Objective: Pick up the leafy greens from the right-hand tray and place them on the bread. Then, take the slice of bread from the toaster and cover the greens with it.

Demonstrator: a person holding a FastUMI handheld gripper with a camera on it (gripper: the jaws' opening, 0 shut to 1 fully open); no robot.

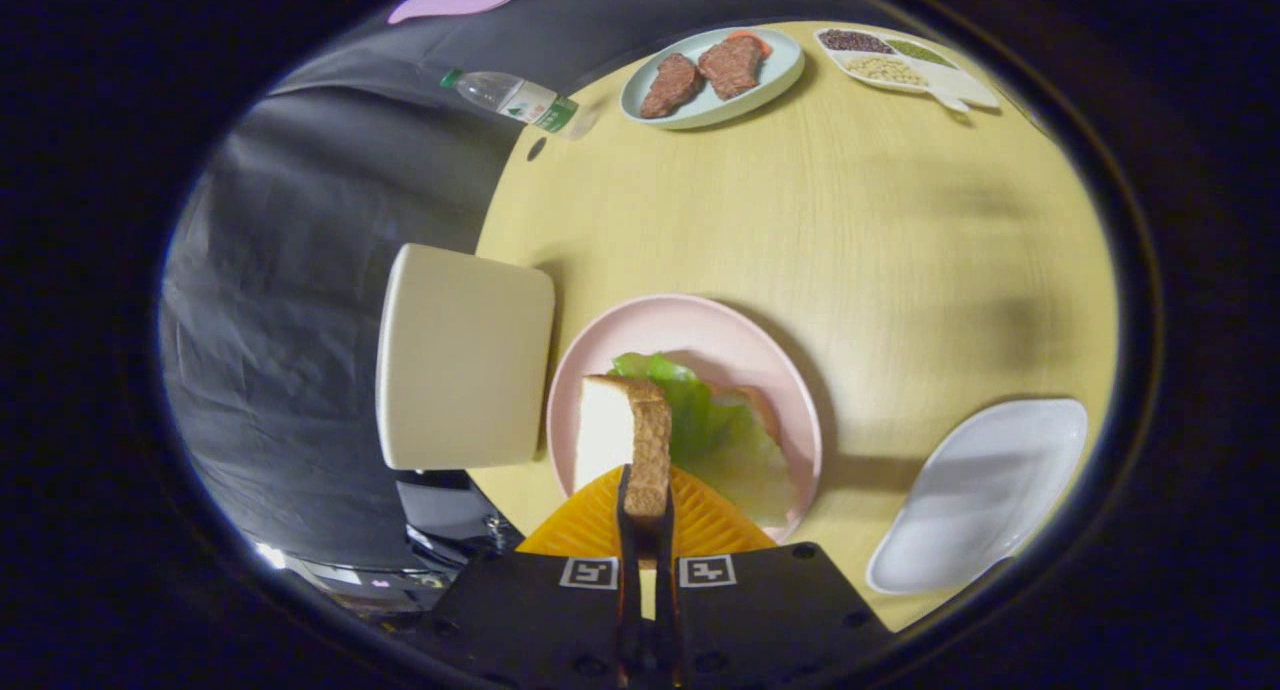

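**Bread held on edge over the plate**

The gripper (645,505) is clenched on the slice (625,435), its 2 fingers pinching the crust so the bread stands upright, white face turned toward the chair (462,358). Gripping by the thin edge looks deliberate: it suits a slice drawn up out of a toaster slot. The slice hangs just ahead of the fingers, above the pink plate (700,320), where the greens (710,425) already lie over a bottom slice (762,408) whose crust peeks out beyond them. The white tray (985,495) to the right holds no greens. Judging by this, only the covering remains: the slice must tip flat before release, or it may fall off-centre.
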